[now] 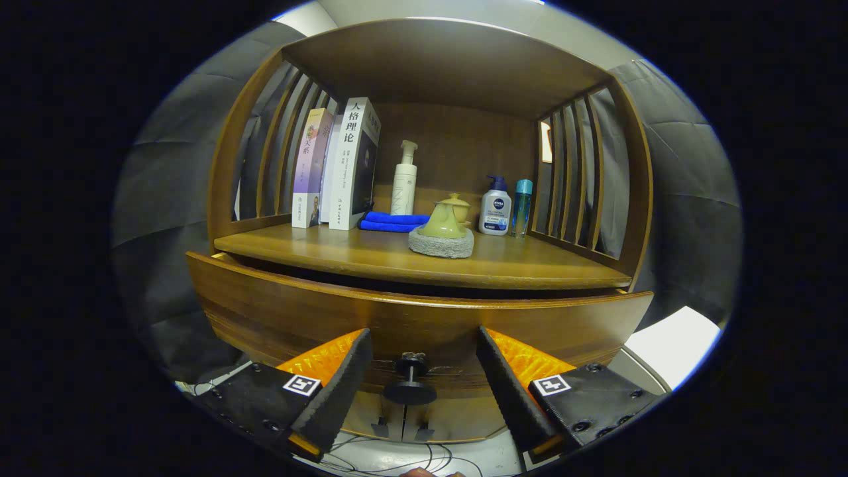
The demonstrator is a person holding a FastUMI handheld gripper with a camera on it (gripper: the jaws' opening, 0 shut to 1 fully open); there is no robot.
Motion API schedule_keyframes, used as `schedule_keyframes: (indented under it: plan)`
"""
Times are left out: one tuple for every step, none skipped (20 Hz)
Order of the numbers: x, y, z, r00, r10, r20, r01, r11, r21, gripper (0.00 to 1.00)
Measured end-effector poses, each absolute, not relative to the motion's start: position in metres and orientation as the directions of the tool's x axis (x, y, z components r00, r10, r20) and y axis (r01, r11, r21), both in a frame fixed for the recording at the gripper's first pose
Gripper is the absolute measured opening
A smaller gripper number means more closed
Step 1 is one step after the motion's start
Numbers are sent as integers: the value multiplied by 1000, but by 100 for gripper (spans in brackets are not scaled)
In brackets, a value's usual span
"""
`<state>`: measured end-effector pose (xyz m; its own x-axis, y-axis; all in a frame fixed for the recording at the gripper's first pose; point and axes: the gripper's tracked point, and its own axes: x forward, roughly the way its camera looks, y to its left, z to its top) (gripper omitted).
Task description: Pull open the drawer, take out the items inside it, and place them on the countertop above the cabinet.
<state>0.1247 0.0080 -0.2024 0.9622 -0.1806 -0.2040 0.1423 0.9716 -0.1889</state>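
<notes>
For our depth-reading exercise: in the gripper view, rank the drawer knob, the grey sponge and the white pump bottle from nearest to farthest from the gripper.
1. Drawer knob, between the open gripper's fingers.
2. Grey sponge, beyond them, mid-countertop, under a green teapot.
3. White pump bottle, by the back wall.

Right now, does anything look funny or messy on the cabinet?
Nothing is spilled or broken. The one odd sight: the yellow-green teapot sits on a grey sponge. The hand-held gripper is open around the drawer knob.

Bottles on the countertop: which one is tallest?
The white pump bottle beside the books; the blue-capped pump bottle and teal bottle are shorter.
</notes>
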Motion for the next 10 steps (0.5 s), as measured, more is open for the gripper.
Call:
schedule_keyframes:
  plan:
    - [130, 8, -202, 962, -182, -204, 144, 971, -189, 100]
    - [137, 4, -204, 962, -183, -201, 145, 971, -191, 100]
    - [141, 4, -204, 962, -184, -200, 146, 971, -191, 100]
    - [144, 3, -203, 963, -184, -198, 146, 971, -189, 100]
    - [148, 2, -204, 963, -184, -199, 146, 971, -190, 100]
    - [152, 2, -205, 960, -184, -210, 145, 971, -190, 100]
    - [149, 4, -203, 963, -185, -197, 150, 972, -183, 100]
    - [152, 4, -204, 961, -185, -204, 149, 972, -183, 100]
    - [150, 3, -203, 964, -183, -194, 147, 971, -187, 100]
    - [152, 3, -205, 964, -180, -197, 142, 971, -192, 100]
